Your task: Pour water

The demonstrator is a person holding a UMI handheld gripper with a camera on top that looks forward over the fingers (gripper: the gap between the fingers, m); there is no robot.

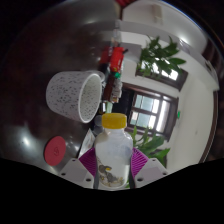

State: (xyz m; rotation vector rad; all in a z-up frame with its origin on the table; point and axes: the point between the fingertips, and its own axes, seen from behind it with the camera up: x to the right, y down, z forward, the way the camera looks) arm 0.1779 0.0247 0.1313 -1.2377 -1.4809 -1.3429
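Jaws clamped on bottle, its base hidden; cup beyond.

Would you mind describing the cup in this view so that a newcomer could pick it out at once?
Start at the yellow-capped clear bottle held between the fingers of the claw. Look beyond it, to the side away from the green plant: the cup is there, tilted so its open mouth faces the bottle. Its white body with dark speckles sets it apart from the red-topped object below it.
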